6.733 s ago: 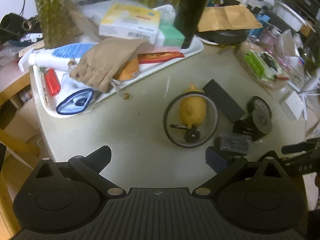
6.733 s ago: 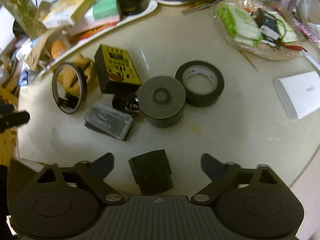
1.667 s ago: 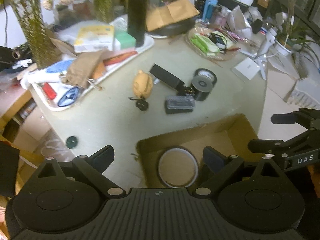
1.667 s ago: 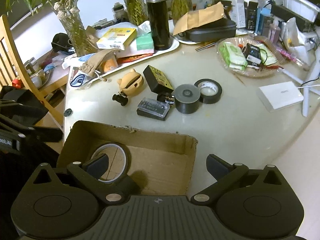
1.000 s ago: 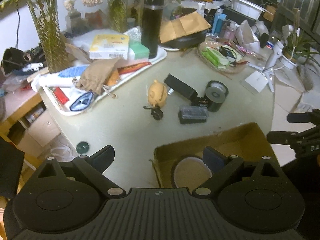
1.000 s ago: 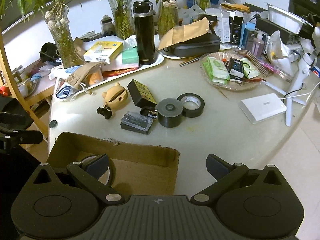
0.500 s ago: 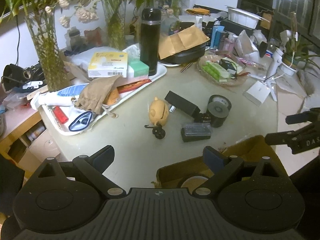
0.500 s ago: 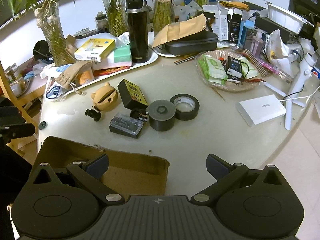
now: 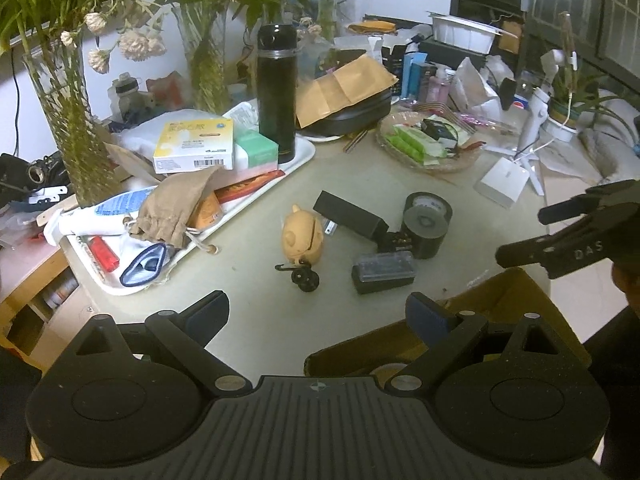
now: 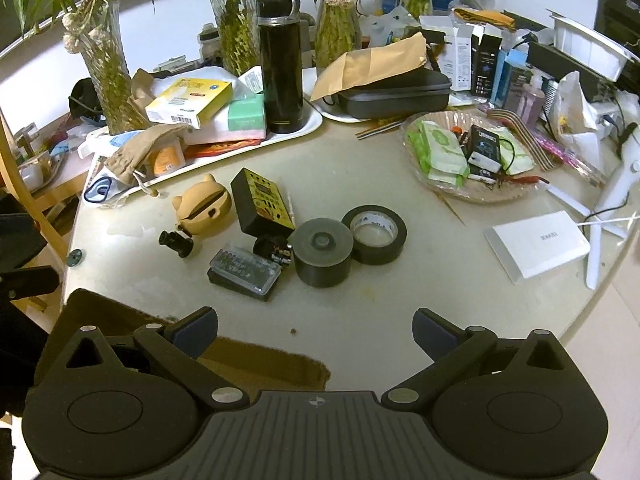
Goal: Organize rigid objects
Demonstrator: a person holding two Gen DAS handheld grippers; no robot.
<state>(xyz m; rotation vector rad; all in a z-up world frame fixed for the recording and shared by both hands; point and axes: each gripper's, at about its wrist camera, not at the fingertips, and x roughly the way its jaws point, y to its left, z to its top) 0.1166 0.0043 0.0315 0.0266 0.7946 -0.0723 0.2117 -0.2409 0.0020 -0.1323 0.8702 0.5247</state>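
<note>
**Hovering over a cluttered round bench, both sets of fingers spread and empty**

Hanging at the bottom of each frame, the left gripper (image 9: 318, 314) and the right gripper (image 10: 316, 330) each show fingers spread wide with nothing between them. In the left wrist view the right gripper appears at the right edge, its black arm printed "DAS".

The pale round bench (image 10: 360, 168) carries the loose rigid items in a cluster at mid-frame. A tan bear-shaped case (image 10: 204, 204) lies beside a small black clip (image 10: 176, 242). To its right, a black box with a yellow printed face (image 10: 262, 204) leans tilted; its writing is too small to read. Below it rests a dark rectangular case with a clear lid (image 10: 244, 270), just beside a solid grey-black tape roll (image 10: 322, 250), which touches a black roll of electrical tape with an open core (image 10: 374, 232).

An open brown cardboard box (image 10: 256, 356) sits at the lower left of the right wrist view, at the bench's near edge, partly hidden by the gripper; the left wrist view shows a pale round shape inside it.

At upper left, a white tray (image 10: 308, 126) holds a tall black flask (image 10: 280, 64) and a yellow-and-white carton (image 10: 188, 102). A white rectangular box (image 10: 536, 242) at right bears faint, unreadable lettering.
</note>
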